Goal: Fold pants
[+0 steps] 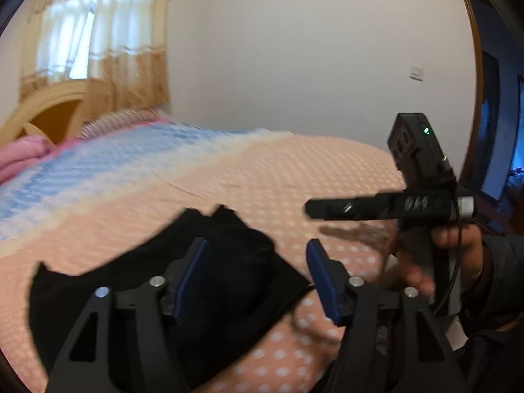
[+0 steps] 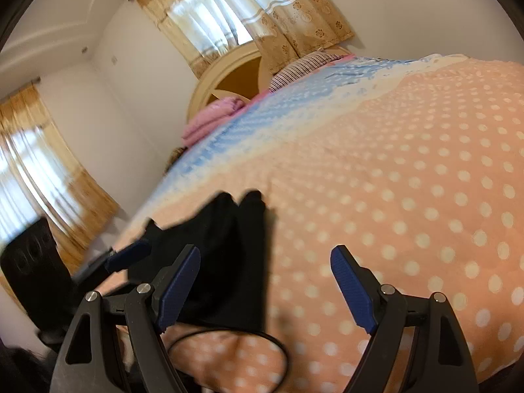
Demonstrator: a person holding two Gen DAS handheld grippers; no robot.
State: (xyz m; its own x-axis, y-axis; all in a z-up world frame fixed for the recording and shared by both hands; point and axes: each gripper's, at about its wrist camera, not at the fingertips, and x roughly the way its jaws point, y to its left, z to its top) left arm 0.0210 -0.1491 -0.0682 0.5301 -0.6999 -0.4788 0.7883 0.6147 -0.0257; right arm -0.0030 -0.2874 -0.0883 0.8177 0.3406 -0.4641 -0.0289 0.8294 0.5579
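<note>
The black pants (image 1: 163, 281) lie bunched on the bed (image 1: 262, 177), near its front edge. They look soft, light and floppy, so grab a thick edge or corner. The left gripper (image 1: 258, 281) and right gripper (image 2: 265, 288) are both wide apart, holding nothing. No boxes or baskets show.

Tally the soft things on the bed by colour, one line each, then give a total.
Black: 1, the pants
Pink: 1, the folded blanket
Striped: 1, the pillow
Peach, white-dotted, with a blue band: 1, the bedspread
Total: 4
</note>
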